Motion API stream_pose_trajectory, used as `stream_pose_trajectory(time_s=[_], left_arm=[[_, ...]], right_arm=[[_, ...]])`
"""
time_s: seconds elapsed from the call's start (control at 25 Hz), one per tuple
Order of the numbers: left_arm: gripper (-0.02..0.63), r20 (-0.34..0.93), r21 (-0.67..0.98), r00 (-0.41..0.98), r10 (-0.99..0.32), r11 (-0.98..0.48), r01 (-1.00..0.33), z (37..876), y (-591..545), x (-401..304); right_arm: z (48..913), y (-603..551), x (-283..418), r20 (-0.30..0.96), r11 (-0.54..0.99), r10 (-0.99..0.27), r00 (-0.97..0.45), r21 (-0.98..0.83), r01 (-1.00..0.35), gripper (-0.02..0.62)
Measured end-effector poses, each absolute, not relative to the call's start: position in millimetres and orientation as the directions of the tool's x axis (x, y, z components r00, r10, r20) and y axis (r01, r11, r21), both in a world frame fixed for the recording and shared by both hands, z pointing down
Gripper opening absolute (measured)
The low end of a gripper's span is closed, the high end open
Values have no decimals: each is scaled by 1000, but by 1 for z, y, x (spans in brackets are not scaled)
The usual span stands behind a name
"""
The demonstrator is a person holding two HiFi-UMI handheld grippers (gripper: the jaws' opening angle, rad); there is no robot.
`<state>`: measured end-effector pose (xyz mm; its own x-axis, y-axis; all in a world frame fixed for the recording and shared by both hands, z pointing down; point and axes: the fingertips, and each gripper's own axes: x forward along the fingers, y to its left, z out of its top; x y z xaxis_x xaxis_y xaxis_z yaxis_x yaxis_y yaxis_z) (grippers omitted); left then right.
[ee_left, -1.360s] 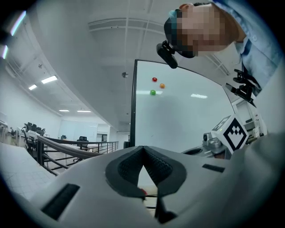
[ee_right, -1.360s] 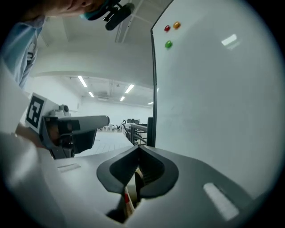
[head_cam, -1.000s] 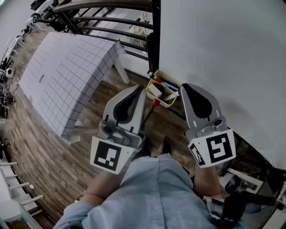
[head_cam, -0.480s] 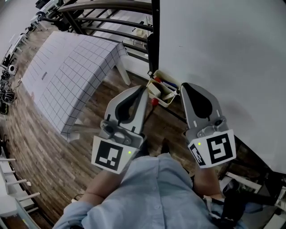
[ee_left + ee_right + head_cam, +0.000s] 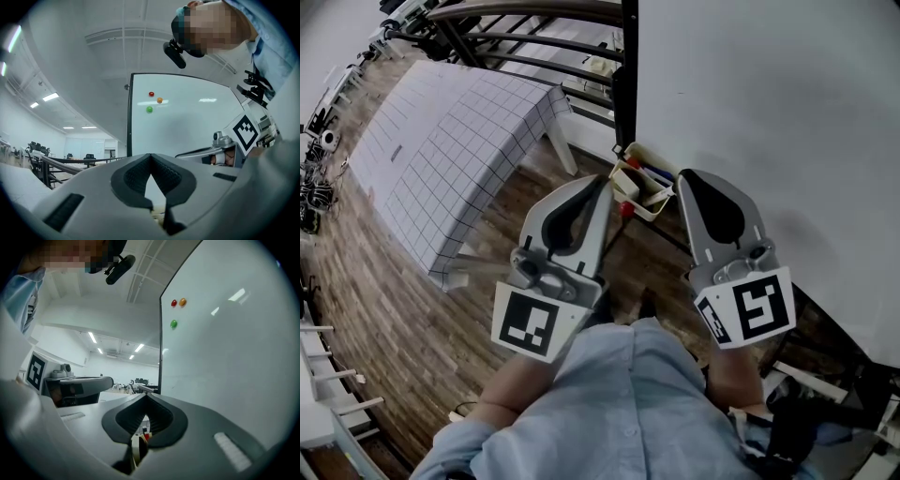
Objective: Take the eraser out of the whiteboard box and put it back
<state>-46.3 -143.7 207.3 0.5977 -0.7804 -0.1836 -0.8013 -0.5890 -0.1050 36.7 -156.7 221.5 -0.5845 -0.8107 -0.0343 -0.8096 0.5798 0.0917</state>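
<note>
The whiteboard box (image 5: 648,214), a pale yellow tray, hangs at the whiteboard's lower left corner. A white eraser (image 5: 625,185) lies in its left end, with blue and red markers (image 5: 656,176) beside it. My left gripper (image 5: 602,182) is shut and empty, its tip just left of the box. My right gripper (image 5: 682,177) is shut and empty too, its tip at the box's right end. Through the right gripper view's jaw gap I see the box's yellow edge (image 5: 136,447). In the left gripper view, the left gripper (image 5: 150,155) points at the whiteboard.
The whiteboard (image 5: 769,94) fills the right side and carries red, orange and green magnets (image 5: 174,324). A table with a gridded cloth (image 5: 450,150) stands to the left on the wood floor. Dark railings (image 5: 525,47) run behind. A red knob (image 5: 626,212) sits below the box.
Both grippers have kept their places and stayed shut. The head view has shifted only slightly.
</note>
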Motion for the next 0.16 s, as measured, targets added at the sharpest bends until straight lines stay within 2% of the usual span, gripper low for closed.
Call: stream_pose_trajectory(time_s=[0.16], left_arm=[[-2,-186,-114,597,-780,-586,-802,205,-143,-45]], right_arm=[[220,-157,37,-37,580,-810,-585,93,-809,0]])
